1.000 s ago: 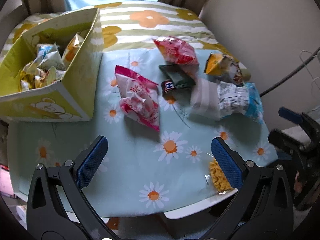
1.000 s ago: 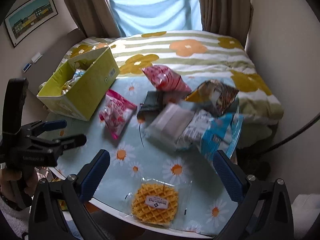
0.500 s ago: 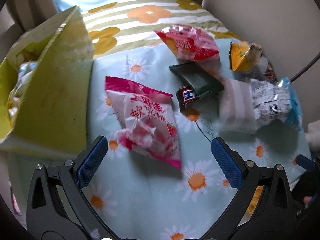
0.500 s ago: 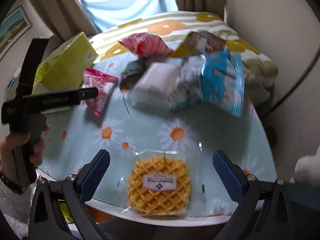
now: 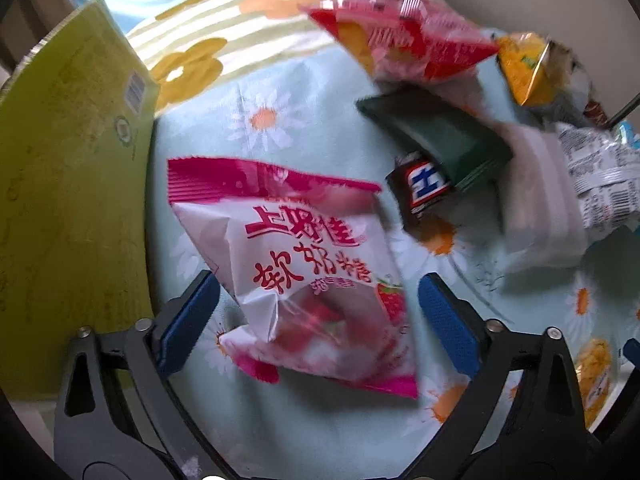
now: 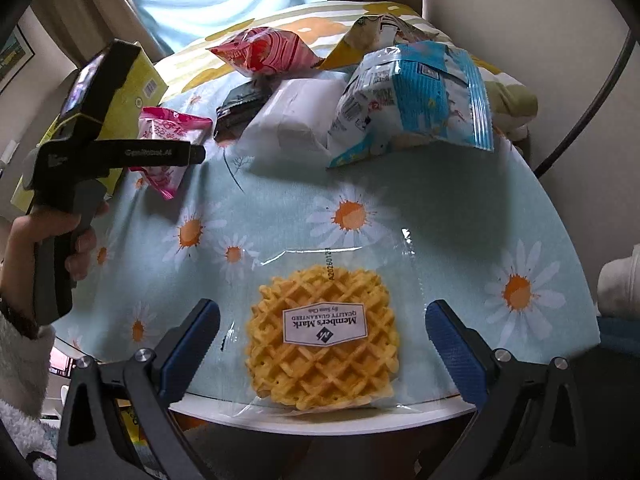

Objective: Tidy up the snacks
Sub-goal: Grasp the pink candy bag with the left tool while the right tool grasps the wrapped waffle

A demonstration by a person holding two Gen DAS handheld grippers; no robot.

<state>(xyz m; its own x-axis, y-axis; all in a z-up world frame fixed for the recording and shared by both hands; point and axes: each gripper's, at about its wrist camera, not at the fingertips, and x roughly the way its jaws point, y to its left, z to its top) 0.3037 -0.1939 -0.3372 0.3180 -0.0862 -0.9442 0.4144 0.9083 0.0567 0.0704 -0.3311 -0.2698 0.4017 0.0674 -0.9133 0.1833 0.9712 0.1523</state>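
Note:
My left gripper [image 5: 316, 312] is open, its blue pads on either side of a pink-and-white candy bag [image 5: 304, 272] lying on the daisy tablecloth [image 5: 328, 432]. The yellow-green snack box [image 5: 68, 184] stands just left of it. My right gripper [image 6: 320, 336] is open, straddling a wrapped waffle [image 6: 324, 340] at the table's front edge. The left gripper also shows in the right wrist view [image 6: 120, 152], over the pink bag [image 6: 168, 140].
Further back lie a red bag [image 5: 400, 40], a dark green packet [image 5: 436, 136], a chocolate bar [image 5: 424, 188], a white packet [image 5: 540, 200], an orange bag [image 5: 528, 68] and a blue bag [image 6: 416, 96]. A flowered bed lies behind the table; a wall stands at the right.
Both grippers moved forward and down: the left closed in on the pink candy bag, the right on the waffle. Both stay open.

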